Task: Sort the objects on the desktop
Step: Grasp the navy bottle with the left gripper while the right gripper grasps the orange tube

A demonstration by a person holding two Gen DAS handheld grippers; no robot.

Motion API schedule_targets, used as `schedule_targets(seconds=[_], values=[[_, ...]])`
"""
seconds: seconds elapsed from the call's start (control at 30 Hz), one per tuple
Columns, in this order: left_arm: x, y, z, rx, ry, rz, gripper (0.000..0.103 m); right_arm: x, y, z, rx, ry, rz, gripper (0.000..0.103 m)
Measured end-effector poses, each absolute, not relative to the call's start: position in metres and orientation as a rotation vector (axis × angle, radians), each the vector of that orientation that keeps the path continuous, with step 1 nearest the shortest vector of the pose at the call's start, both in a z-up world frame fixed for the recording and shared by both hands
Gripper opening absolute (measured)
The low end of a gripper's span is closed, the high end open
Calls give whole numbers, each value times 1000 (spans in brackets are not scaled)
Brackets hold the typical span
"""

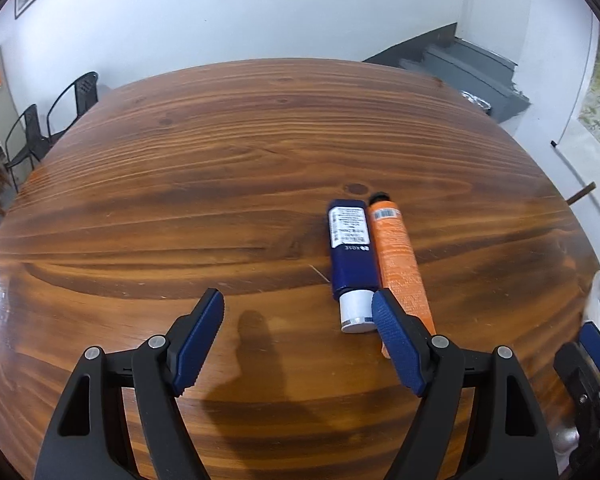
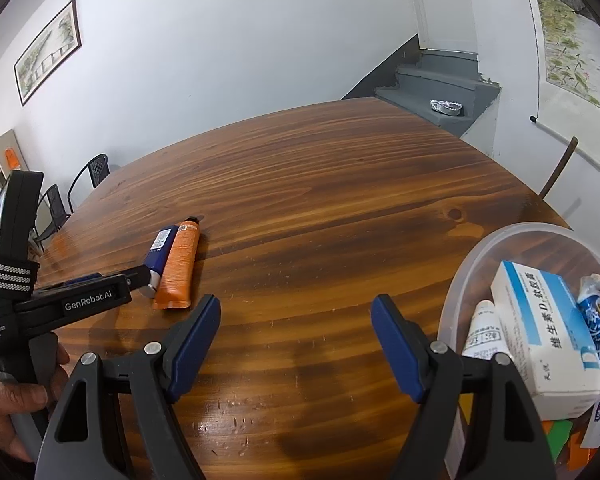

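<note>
A dark blue tube (image 1: 350, 256) with a silver cap and an orange tube (image 1: 400, 268) lie side by side on the wooden table (image 1: 220, 160). My left gripper (image 1: 298, 316) is open and empty, its right finger just in front of the tubes' near ends. In the right wrist view the same blue tube (image 2: 159, 249) and orange tube (image 2: 180, 266) lie far left, with the left gripper's body beside them. My right gripper (image 2: 296, 322) is open and empty above bare table, left of a clear plastic tub (image 2: 460, 280).
The tub holds a white and blue medicine box (image 2: 548, 340), a small white tube (image 2: 482, 334) and other packets. Black chairs (image 1: 52, 120) stand past the table's far left edge. Grey stairs (image 2: 432, 84) rise behind the table.
</note>
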State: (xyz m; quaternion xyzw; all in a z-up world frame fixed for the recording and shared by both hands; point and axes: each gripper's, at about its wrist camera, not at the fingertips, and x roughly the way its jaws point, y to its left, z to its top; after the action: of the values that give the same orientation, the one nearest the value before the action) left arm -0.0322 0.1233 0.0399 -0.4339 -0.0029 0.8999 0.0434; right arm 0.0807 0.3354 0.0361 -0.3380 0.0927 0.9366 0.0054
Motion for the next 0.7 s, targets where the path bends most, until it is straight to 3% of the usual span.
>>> schedule_targets(seconds=[0.1,0.33,0.7], values=[[-36,126,41,-1311,-24,2721,80,81,335,36,-1063,291,2933,81],[-53,142,41,-1288,139,2763,80,81,333,36,-1067,286,2937,81],[-67,131,25,-1341,99,2745,80,81,331,35,-1084,280,2937,81]])
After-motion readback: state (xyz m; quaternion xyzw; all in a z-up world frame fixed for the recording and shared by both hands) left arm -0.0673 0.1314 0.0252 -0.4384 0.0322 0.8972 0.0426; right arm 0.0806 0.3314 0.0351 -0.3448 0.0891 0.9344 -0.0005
